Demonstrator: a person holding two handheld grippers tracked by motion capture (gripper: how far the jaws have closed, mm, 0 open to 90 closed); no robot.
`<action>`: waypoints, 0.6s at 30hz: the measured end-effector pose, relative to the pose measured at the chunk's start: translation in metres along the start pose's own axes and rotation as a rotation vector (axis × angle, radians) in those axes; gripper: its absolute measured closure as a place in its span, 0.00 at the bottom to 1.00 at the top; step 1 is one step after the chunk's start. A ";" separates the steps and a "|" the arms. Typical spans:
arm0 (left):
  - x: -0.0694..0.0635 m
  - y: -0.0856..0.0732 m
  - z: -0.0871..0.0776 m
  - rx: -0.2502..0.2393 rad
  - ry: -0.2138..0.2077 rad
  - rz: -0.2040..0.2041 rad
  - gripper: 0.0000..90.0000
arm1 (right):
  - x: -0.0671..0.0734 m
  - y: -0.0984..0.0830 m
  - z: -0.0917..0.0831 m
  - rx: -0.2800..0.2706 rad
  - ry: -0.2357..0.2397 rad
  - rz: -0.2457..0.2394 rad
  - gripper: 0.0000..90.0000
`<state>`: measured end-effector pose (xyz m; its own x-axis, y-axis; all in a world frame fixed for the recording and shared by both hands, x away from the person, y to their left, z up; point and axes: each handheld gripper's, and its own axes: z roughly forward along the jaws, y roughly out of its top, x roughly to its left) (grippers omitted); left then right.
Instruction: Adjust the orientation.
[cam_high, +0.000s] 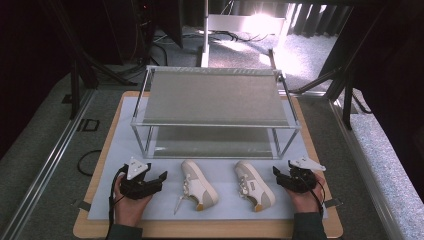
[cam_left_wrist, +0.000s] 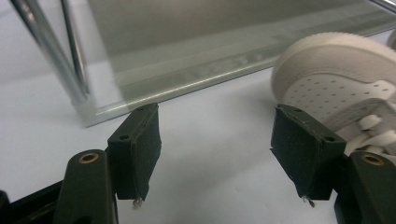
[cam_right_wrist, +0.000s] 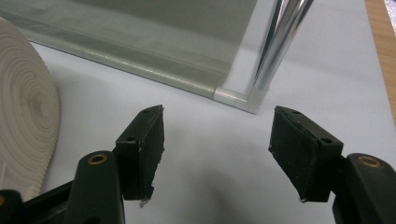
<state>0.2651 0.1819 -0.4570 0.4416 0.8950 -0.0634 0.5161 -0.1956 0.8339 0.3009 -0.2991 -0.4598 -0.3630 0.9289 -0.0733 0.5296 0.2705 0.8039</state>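
Shoes are lying between both grippers: left shoe (cam_high: 198, 184) nearest the left gripper (cam_high: 161, 178), right shoe (cam_high: 254, 185) nearest the right gripper (cam_high: 276, 172); jaws are spread, holding nothing.

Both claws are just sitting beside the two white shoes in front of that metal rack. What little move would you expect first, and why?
Probably the left gripper edges sideways toward the left shoe. Its jaws stand open with only bare mat between them, and the shoe's toe lies just beside one jaw. The right gripper is likewise open beside the right shoe, and the two-shelf rack waits behind.
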 end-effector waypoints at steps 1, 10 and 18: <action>-0.001 0.001 -0.001 -0.001 -0.006 0.006 0.36 | 0.000 0.000 -0.001 -0.003 0.001 -0.002 0.40; -0.017 0.007 -0.007 -0.029 -0.048 0.048 0.36 | 0.004 0.003 -0.006 -0.021 0.003 -0.015 0.41; -0.037 0.012 -0.006 -0.038 -0.104 0.095 0.38 | 0.009 0.008 -0.016 -0.048 0.011 -0.035 0.41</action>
<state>0.2507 0.1490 -0.4417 0.5617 0.8265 -0.0380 0.4409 -0.2602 0.8590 0.2894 -0.2923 -0.4440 -0.3898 0.9159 -0.0957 0.4786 0.2903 0.8286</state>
